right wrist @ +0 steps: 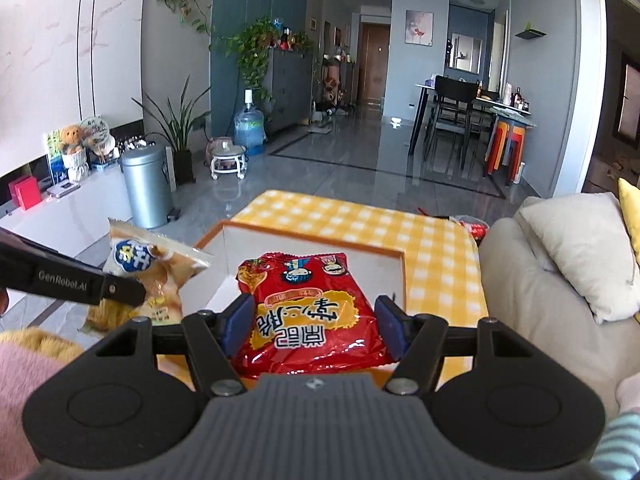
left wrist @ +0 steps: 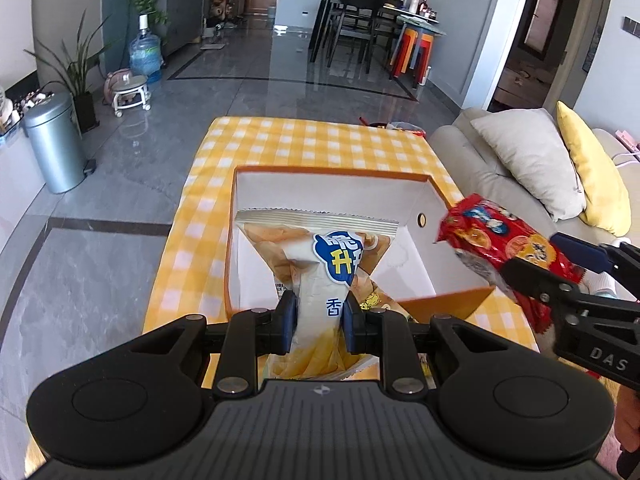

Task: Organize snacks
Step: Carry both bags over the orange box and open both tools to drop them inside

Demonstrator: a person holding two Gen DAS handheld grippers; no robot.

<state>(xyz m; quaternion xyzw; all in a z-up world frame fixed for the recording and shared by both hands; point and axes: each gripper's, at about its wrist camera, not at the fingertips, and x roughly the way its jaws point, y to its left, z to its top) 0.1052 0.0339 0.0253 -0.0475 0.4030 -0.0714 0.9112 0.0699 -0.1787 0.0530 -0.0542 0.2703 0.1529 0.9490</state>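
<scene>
Snacks held over the box, one in each claw.
Your left claw (left wrist: 316, 322) pinched the chip bag (left wrist: 320, 264), long axis toward 12 o'clock above the box (left wrist: 332, 174); your right claw (right wrist: 314, 326) gripped the red packet (right wrist: 308, 308), box rim at 12 o'clock.

red snack bag (right wrist: 316, 312) between right tongs (right wrist: 316, 320)

Box (left wrist: 332, 174) sits on table (left wrist: 320, 140) straight ahead of left gripper (left wrist: 317, 316); chip bag (left wrist: 320, 256) between its fingers, over box. Right gripper (right wrist: 314, 326) holds noodle packet (right wrist: 308, 308) over box's right edge. Sofa (right wrist: 540, 280) right of table, bin (left wrist: 54, 140) far left.
</scene>
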